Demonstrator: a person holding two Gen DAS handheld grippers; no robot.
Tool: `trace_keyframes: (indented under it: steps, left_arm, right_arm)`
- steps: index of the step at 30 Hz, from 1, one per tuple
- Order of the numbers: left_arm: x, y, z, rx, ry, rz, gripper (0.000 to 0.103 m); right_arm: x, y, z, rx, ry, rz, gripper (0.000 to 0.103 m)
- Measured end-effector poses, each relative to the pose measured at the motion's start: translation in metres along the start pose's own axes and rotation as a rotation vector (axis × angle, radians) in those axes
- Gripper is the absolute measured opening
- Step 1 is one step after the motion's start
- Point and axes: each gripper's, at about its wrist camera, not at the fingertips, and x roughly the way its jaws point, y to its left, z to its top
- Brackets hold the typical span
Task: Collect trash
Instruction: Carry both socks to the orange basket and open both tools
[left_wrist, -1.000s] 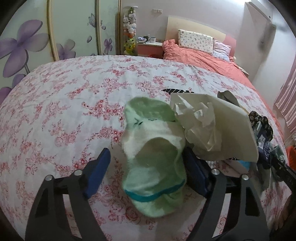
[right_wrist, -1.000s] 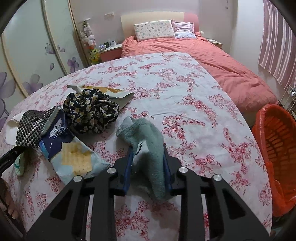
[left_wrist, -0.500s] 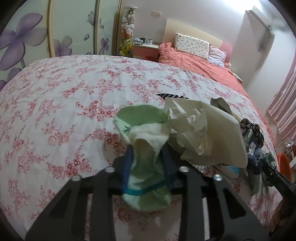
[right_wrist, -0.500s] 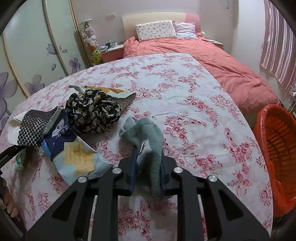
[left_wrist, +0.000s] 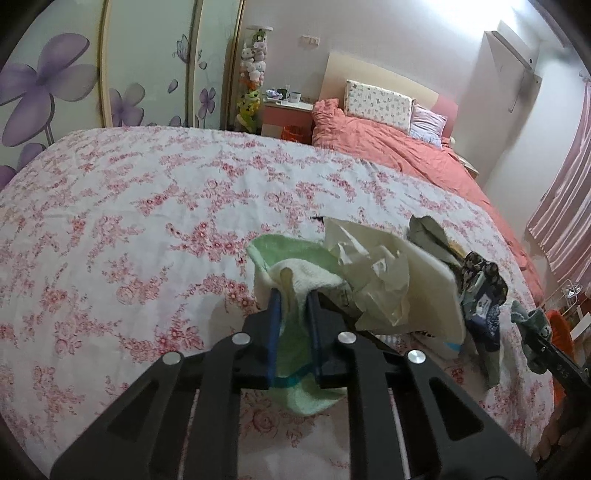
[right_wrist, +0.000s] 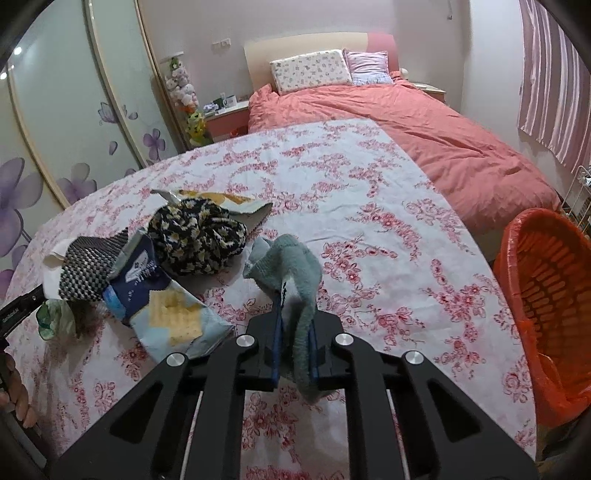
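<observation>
My left gripper (left_wrist: 293, 295) is shut on a light green sock (left_wrist: 295, 266) and holds it just above the floral bedspread (left_wrist: 147, 221). Crumpled white paper (left_wrist: 373, 273) lies right beside it. My right gripper (right_wrist: 295, 306) is shut on a grey-blue sock (right_wrist: 291, 262), lifted off the bedspread (right_wrist: 369, 192). To its left lie a blue cracker wrapper (right_wrist: 166, 306), a black floral cloth (right_wrist: 195, 236) and a checkered piece (right_wrist: 86, 266). An orange basket (right_wrist: 550, 295) stands at the right beside the bed.
A snack bag (right_wrist: 229, 201) lies behind the floral cloth. The left gripper's body and the green sock (right_wrist: 50, 317) show at the left edge of the right wrist view. A salmon duvet (right_wrist: 424, 129), pillows, nightstand and flowered wardrobe doors are beyond.
My left gripper closed on the green sock and lifted it. My right gripper tightened on the grey-blue sock and raised it slightly off the bedspread.
</observation>
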Motion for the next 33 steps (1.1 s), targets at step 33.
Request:
trace_keyframes:
  steps: [33]
  left_arm:
    - [-0.114, -0.104, 0.025, 0.125, -0.176, -0.147, 0.015]
  right_arm:
    - [-0.111, -0.059, 0.007, 0.113, -0.242, 0.011, 0.011]
